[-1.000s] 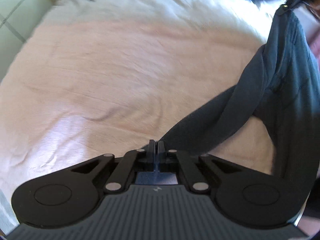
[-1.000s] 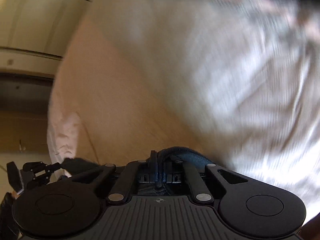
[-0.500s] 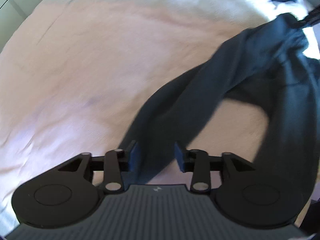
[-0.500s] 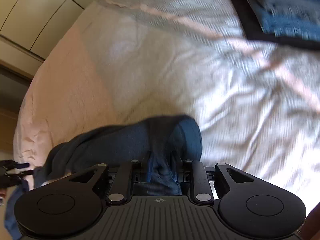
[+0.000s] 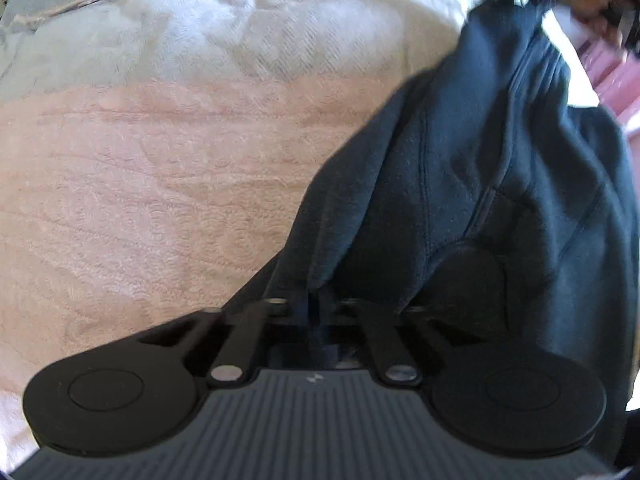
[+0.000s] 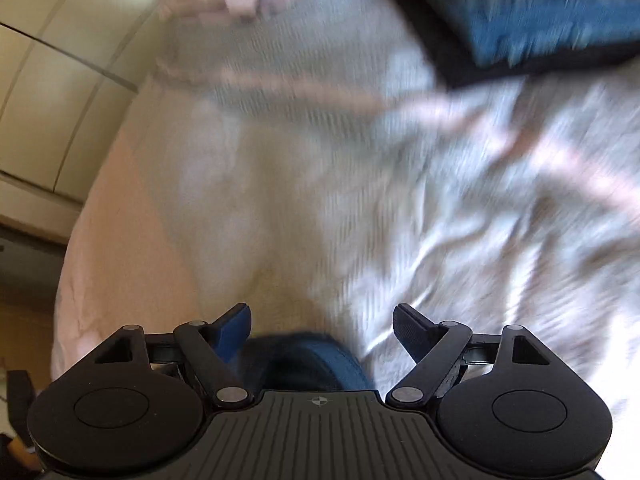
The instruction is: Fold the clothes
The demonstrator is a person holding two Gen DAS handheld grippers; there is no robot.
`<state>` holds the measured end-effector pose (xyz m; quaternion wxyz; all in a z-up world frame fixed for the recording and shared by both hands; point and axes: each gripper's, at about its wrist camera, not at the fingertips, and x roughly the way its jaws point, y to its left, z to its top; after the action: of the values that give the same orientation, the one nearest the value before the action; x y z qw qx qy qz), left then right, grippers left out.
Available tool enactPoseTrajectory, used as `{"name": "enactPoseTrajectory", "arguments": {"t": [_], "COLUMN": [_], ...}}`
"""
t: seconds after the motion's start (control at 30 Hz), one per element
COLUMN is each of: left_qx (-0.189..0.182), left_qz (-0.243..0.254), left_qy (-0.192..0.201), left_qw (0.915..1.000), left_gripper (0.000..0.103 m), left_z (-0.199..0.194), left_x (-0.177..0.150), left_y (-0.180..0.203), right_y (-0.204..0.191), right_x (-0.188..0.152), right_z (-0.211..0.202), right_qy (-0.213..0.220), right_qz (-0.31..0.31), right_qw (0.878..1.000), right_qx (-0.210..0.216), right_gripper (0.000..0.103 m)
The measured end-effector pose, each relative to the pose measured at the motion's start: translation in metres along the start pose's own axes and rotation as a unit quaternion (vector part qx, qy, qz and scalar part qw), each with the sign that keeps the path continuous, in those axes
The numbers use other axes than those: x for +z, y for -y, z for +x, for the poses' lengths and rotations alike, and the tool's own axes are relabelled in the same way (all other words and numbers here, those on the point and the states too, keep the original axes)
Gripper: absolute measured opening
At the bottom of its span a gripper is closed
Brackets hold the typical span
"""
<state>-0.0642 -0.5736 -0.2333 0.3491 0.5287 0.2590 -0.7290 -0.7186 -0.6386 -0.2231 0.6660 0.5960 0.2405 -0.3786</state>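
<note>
A fold of the dark sweatshirt (image 5: 500, 184) is clamped by the left gripper (image 5: 320, 304) over the bed (image 5: 160, 184); the right gripper (image 6: 322, 320) is opening, pads clear of the blue cloth (image 6: 304, 360) between them.

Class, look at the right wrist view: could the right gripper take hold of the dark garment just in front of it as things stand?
Probably yes. The right gripper has its jaws opening, and the dark garment bunches low between the fingers, with nothing covering it.
</note>
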Motion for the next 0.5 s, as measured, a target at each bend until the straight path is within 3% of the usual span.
{"name": "enactPoseTrajectory", "arguments": {"t": [0.1,0.17,0.23,0.33,0.5], "left_qx": [-0.006,-0.005,0.002,0.022,0.062], "left_qz": [-0.004,-0.004,-0.002,-0.031,-0.104], "left_qy": [0.03,0.041,0.045,0.069,0.111], "left_qw": [0.9995,0.9991,0.999,0.9969,0.9864], "left_gripper": [0.002,0.002,0.002,0.002,0.003], "left_z": [-0.037,-0.059,-0.076,-0.092,-0.101], "left_x": [-0.007,-0.009,-0.009,-0.005,0.006], "left_y": [-0.008,-0.013,-0.016,-0.034,-0.075], "right_y": [-0.003,-0.011,-0.02,-0.035,-0.078], "right_x": [-0.009,-0.018,-0.024,-0.023,0.009], "right_z": [0.017,0.022,0.017,-0.002,-0.059], "right_qy": [-0.066,-0.101,-0.116,-0.109,0.029], "right_qz": [-0.023,-0.06,-0.101,-0.138,-0.222], "right_qw": [0.997,0.993,0.988,0.984,0.972], "right_qx": [0.021,0.028,0.019,0.03,0.071], "right_gripper": [0.078,0.068,0.006,0.006,0.007]}}
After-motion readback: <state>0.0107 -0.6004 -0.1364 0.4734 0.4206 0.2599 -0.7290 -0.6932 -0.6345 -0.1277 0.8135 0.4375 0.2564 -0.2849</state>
